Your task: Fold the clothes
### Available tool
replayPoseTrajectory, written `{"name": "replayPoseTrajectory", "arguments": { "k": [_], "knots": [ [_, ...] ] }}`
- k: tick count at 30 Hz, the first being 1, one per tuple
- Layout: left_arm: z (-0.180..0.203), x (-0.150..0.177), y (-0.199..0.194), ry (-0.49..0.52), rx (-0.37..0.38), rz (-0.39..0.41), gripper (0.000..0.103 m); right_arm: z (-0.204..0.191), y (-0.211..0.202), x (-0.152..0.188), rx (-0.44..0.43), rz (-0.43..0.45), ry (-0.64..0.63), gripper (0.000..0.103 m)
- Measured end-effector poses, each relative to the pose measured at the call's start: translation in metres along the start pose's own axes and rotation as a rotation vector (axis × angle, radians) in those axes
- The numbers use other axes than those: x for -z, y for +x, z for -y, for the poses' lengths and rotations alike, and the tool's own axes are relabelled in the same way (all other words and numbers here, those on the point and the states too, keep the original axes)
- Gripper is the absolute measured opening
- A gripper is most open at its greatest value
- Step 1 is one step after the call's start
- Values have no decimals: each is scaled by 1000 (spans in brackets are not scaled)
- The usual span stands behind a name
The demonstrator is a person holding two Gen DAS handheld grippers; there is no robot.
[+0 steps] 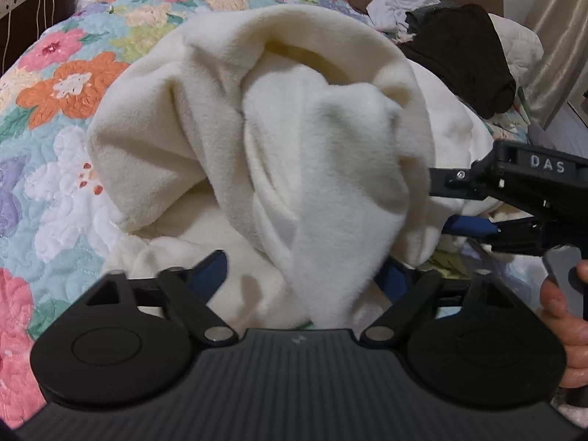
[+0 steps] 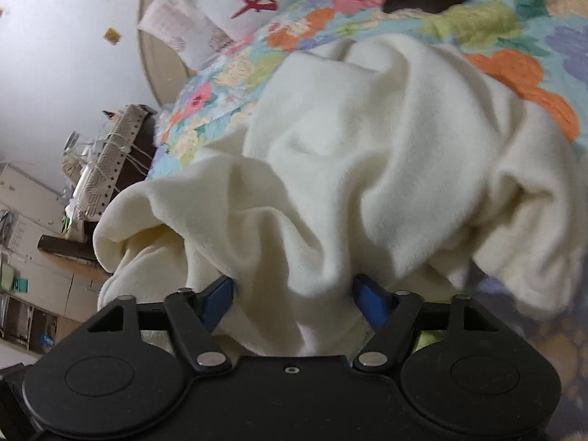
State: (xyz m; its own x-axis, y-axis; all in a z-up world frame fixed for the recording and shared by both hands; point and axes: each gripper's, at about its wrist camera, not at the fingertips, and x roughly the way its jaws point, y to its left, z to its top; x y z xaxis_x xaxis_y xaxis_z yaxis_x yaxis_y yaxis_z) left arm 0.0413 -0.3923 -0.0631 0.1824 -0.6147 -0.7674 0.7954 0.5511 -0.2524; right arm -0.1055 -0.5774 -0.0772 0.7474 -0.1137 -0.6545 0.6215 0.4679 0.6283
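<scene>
A cream fleece garment lies bunched on a floral quilt. In the left wrist view a thick fold of it runs down between the blue pads of my left gripper, which is shut on it. My right gripper comes in from the right edge, its fingers clamped on the garment's right side. In the right wrist view the fleece fills the gap of the right gripper, and its creases converge there. Both pads are partly buried in cloth.
A dark brown garment and a pale grey one lie at the far right of the bed. A white pillow with a red mark is at the head. A person's hand holds the right gripper. Furniture stands beside the bed.
</scene>
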Motion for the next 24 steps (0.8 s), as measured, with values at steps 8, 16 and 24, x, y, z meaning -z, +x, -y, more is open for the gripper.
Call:
{"name": "replayPoseTrajectory", "arguments": {
  "k": [8, 16, 24],
  "knots": [
    [-8, -13, -23, 27, -6, 121, 12, -27, -26, -1, -14, 194, -206, 11],
    [-22, -28, -23, 54, -76, 167, 12, -57, -28, -18, 111, 314, -430, 9],
    [-55, -101, -32, 0, -136, 256, 11, -100, -31, -88, 113, 470, -562, 7]
  ]
}}
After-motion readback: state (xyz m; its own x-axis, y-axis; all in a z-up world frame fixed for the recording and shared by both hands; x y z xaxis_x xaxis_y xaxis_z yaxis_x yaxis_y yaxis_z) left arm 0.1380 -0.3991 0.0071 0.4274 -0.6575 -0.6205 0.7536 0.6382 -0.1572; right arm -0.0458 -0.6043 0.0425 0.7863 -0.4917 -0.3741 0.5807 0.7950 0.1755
